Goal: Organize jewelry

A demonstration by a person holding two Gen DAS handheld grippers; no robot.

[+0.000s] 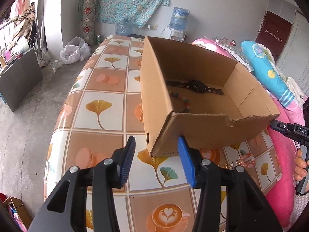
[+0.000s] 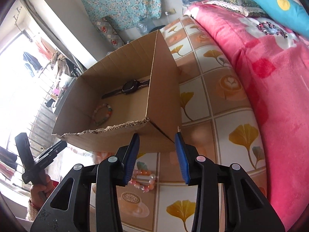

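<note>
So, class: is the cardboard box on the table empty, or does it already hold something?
Not empty. The open-topped cardboard box holds a black watch lying flat and a beaded bracelet on its floor.

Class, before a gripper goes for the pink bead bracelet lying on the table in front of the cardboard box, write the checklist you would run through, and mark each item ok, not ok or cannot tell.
1. Pink bead bracelet lies free on the table, outside the box: ok.
2. Right gripper open, nothing between its fingers: ok.
3. Left gripper open and empty: ok.
4. Cardboard box open on top, floor space left: ok.
5. Watch and multicoloured bracelet already inside the box: ok.
6. Right gripper lined up over the bracelet: cannot tell.
</note>
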